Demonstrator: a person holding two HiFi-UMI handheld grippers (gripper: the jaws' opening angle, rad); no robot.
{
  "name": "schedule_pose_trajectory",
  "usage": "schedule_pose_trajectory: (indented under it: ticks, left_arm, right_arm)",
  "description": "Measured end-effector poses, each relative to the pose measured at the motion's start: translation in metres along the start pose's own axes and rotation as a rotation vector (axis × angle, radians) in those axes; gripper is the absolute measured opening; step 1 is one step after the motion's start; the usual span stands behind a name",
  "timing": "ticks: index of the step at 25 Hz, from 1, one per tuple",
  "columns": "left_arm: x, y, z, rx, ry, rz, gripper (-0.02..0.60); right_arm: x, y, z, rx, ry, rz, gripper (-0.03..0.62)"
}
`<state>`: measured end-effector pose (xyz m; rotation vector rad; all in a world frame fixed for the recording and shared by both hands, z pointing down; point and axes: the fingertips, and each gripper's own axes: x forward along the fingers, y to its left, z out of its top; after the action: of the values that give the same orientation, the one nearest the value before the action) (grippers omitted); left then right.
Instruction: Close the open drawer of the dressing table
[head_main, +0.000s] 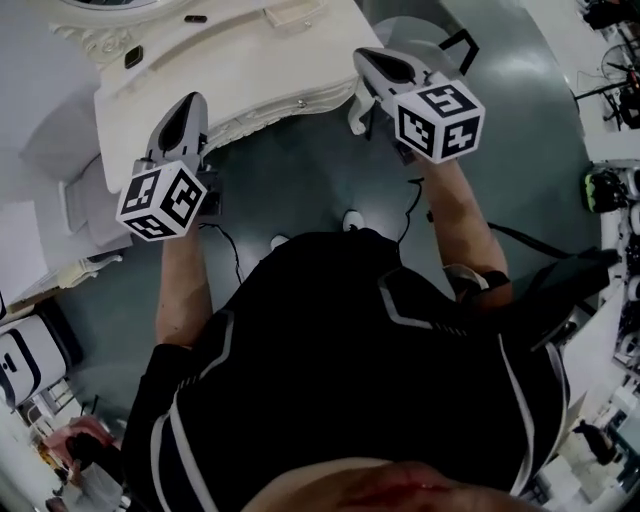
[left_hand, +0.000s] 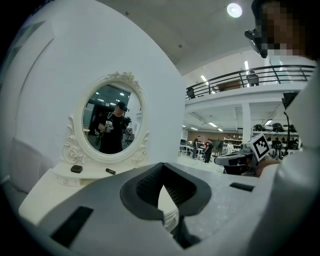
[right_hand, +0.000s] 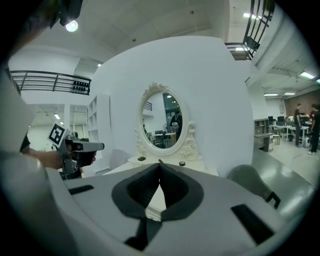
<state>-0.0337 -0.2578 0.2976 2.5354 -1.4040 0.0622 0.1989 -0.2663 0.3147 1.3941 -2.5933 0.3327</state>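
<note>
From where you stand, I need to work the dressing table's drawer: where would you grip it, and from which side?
Grip what looks like a small knob on the carved front, coming straight in from the front: it alone seems to jut out, while the front curves without a graspable edge. The right gripper looks nearer; its jaws are shut, so open first.
</note>
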Motion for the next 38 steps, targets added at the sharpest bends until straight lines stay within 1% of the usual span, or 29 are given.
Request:
schedule_pose_trajectory:
  ticks: [2, 3, 6, 8, 13, 16, 18, 22, 30, 38]
  left_arm:
    - [-0.005, 0.010, 0.004, -0.027, 0.003, 0.002, 0.003]
    - [-0.008, 0.015, 0.005, -0.028, -0.001, 0.013, 0.003]
    - [-0.008, 0.023, 0.013, 0.016, -0.027, 0.037, 0.003]
    - [-0.013, 0.023, 0.012, 0.012, -0.028, 0.033, 0.003]
    - [-0.025, 0.021, 0.028, 0.041, -0.051, 0.035, 0.003]
    - [-0.036, 0.023, 0.039, 0.068, -0.071, 0.057, 0.003]
    - [-0.041, 0.026, 0.047, 0.088, -0.084, 0.071, 0.003]
    - [-0.048, 0.026, 0.055, 0.095, -0.101, 0.080, 0.003]
    - [-0.049, 0.025, 0.061, 0.093, -0.117, 0.072, 0.003]
    - [-0.058, 0.031, 0.059, 0.082, -0.121, 0.089, 0.003]
  right_arm:
    - [-0.002, 0.005, 0.007, 0.035, -0.022, 0.005, 0.005]
    - [-0.003, 0.006, 0.010, 0.047, -0.032, 0.004, 0.005]
    - [-0.003, 0.001, 0.023, 0.029, -0.060, -0.032, 0.005]
    - [-0.005, 0.004, 0.024, 0.039, -0.067, -0.035, 0.005]
    - [-0.008, 0.014, 0.041, -0.037, -0.078, -0.054, 0.005]
    - [-0.014, 0.021, 0.051, -0.075, -0.090, -0.066, 0.003]
    - [-0.014, 0.025, 0.059, -0.086, -0.100, -0.069, 0.003]
    - [-0.021, 0.030, 0.071, -0.089, -0.123, -0.077, 0.003]
    - [-0.025, 0.033, 0.077, -0.099, -0.129, -0.095, 0.003]
    - [-0.029, 0.040, 0.076, -0.116, -0.135, -0.103, 0.003]
